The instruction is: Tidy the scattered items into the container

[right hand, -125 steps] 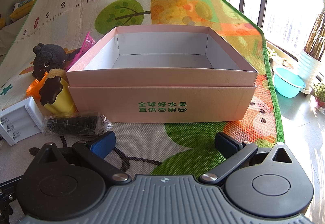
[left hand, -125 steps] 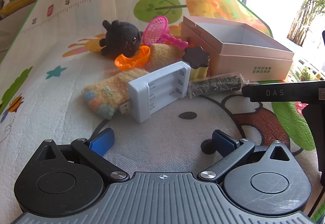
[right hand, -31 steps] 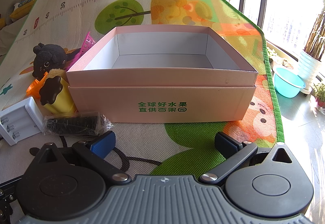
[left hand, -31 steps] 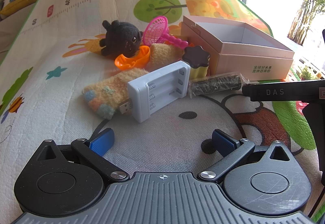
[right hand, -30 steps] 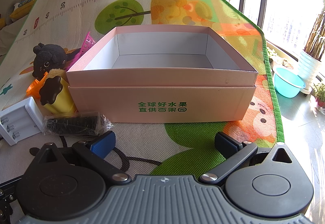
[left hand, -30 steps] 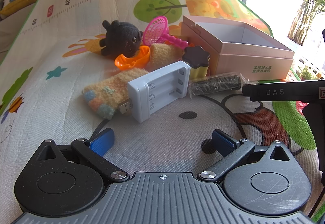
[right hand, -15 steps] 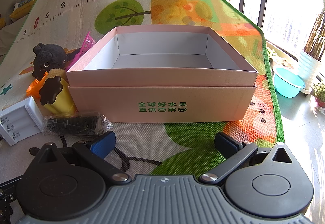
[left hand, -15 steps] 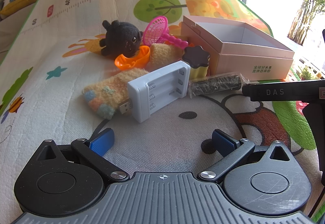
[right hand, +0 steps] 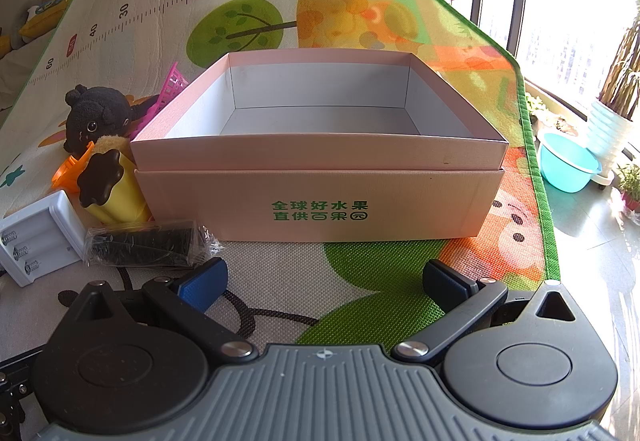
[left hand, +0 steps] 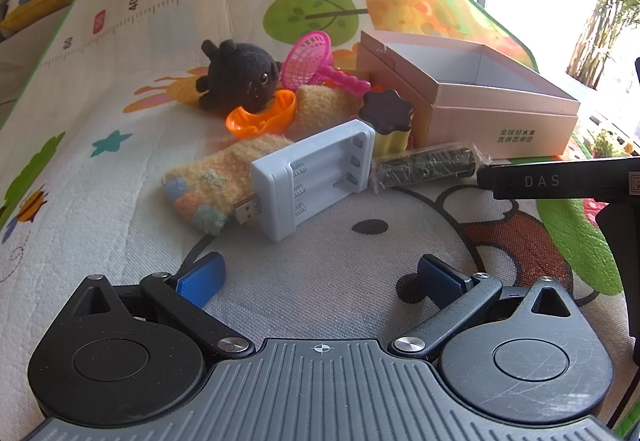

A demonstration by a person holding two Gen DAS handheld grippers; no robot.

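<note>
A bright children's play mat (left hand: 120,201), printed with a ruler scale, trees and cartoon animals, covers the floor, with sunlit windows and potted plants at the right of both frames. The pink cardboard box (right hand: 320,197), the container, sits open and empty at the centre of the right wrist view; in the left wrist view it lies at the upper right.

The left gripper (left hand: 320,279) rests low over the mat with its blue pads spread wide and nothing between them, facing the pile, probably because it is best placed for the first pick. The right gripper (right hand: 324,283) is likewise wide open and empty, squared up to the box front.

The clutter is bunched just left of the box. Nearest the left gripper lies the white battery charger (left hand: 312,179), its USB plug poking over a fuzzy yellow sock (left hand: 216,185). Beside it a black wrapped roll (left hand: 424,165) lies along the box's front wall, and a yellow cup with a dark flower-shaped lid (left hand: 388,121) stands touching the box. Behind them are a black plush toy (left hand: 240,79), an orange scoop (left hand: 260,115) and a pink toy net (left hand: 308,59).

The charger overlaps the sock, so lifting either may drag the other. The right gripper's black body reaches into the right of the left view, near the roll, and could crowd a reach there.
</note>
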